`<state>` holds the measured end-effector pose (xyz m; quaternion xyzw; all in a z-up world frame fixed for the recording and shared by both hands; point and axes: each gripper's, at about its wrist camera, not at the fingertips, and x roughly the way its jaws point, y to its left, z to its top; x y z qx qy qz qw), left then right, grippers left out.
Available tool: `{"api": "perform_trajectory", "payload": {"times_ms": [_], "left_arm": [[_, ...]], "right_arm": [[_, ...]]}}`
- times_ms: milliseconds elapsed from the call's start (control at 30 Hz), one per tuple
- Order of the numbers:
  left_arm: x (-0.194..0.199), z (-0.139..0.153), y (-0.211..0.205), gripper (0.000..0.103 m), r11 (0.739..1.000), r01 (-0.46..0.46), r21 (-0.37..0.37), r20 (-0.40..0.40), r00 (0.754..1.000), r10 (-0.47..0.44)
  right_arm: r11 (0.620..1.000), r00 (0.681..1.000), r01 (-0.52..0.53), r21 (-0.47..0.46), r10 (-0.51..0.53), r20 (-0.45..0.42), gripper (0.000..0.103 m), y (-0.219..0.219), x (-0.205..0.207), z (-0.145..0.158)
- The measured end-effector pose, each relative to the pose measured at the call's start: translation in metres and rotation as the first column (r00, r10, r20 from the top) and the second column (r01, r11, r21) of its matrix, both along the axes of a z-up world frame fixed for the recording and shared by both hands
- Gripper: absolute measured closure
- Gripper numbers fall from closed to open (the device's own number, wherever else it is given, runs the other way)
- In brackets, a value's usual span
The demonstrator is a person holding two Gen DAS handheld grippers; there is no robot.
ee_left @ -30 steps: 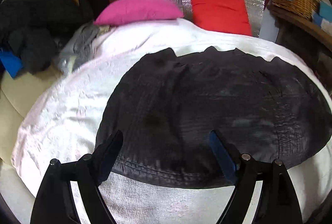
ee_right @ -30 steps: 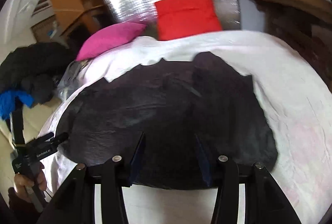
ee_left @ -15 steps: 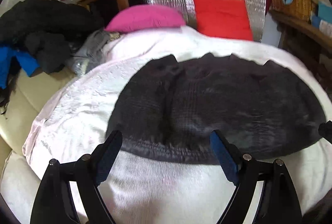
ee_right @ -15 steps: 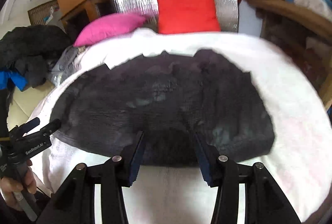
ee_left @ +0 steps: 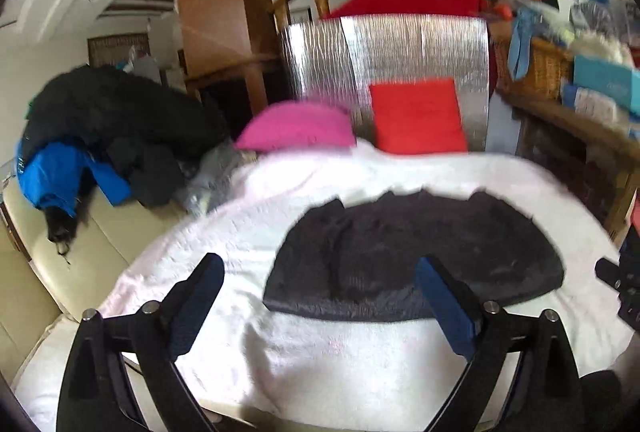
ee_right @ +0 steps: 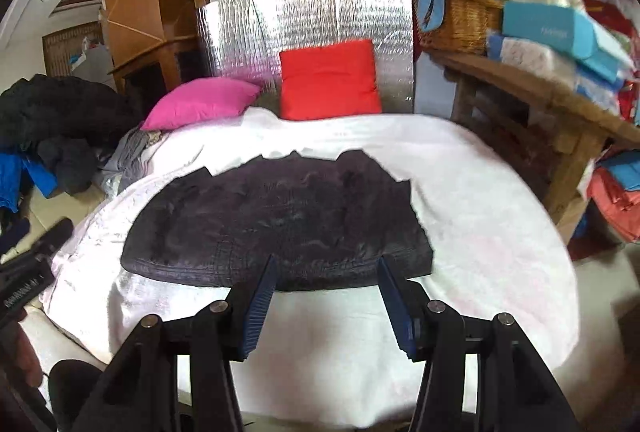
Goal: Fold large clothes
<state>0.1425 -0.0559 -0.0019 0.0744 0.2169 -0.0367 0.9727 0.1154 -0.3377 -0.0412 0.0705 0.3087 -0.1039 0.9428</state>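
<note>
**A:** Where is the garment sitting, and what are your hands doing?

**B:** I'm looking at the black garment (ee_right: 280, 224) lying flat across the middle of the white bedcover (ee_right: 492, 232), already looking folded into a wide, compact shape, its stitched edge facing me. I'm holding the left gripper (ee_left: 316, 296) with its jaws spread wide and nothing between them, hanging above the bedcover at the garment's 7 o'clock corner. I'm holding the right gripper (ee_right: 326, 296) parted too, also empty, its fingertips framing the near edge at 6 o'clock without touching it, as far as I can tell.

**A:** Why hold them there?

**B:** I'm judging that both are hovering clear of the cloth so I can take in the whole shape and choose the next fold line. Both near corners are lying within easy reach.

**A:** Anything crowding you?

**B:** Nothing is lying on the garment itself. At 12 o'clock a red cushion (ee_right: 330, 79) is leaning against a silver foil panel (ee_right: 304, 27), with a pink cushion (ee_right: 202, 101) at 11 o'clock. A heap of dark coats (ee_left: 116, 119) and a blue jacket (ee_left: 60, 171) is piling up at 9 o'clock on the cream seat, off the bedcover. A wooden desk (ee_right: 532, 91) carrying a wicker basket (ee_right: 460, 19) is standing at 2 o'clock. I'm expecting only the cushions to interfere, and only with a fold going far forward.
</note>
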Motion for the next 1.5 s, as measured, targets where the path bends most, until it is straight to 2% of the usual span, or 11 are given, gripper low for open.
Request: {"api": "perform_trajectory", "payload": {"times_ms": [233, 600, 700, 933, 1500], "left_arm": [[-0.05, 0.053, 0.022, 0.0, 0.997, -0.068, -0.045, 0.144, 0.987, 0.073], [-0.108, 0.088, 0.037, 0.0, 0.986, -0.167, -0.017, 0.247, 0.955, 0.166], [-0.118, 0.094, 0.042, 0.0, 0.988, -0.149, -0.037, 0.246, 0.957, 0.153], [-0.131, 0.101, 0.042, 0.0, 0.993, -0.118, -0.018, 0.271, 0.955, 0.119], [-0.131, 0.099, 0.041, 0.0, 0.995, -0.1, -0.012, 0.249, 0.963, 0.1]], "right_arm": [[0.999, 0.998, 0.003, -0.037, 0.0, 0.056, 0.044, 0.019, -0.043, 0.044], [0.999, 0.987, 0.002, -0.042, 0.005, 0.158, 0.043, 0.051, -0.094, 0.091], [0.999, 0.984, -0.003, -0.053, 0.013, 0.175, 0.038, 0.061, -0.1, 0.099], [0.998, 0.983, -0.009, -0.057, 0.019, 0.182, 0.038, 0.072, -0.101, 0.103], [0.998, 0.987, -0.02, -0.062, 0.029, 0.159, 0.038, 0.079, -0.096, 0.096]]}}
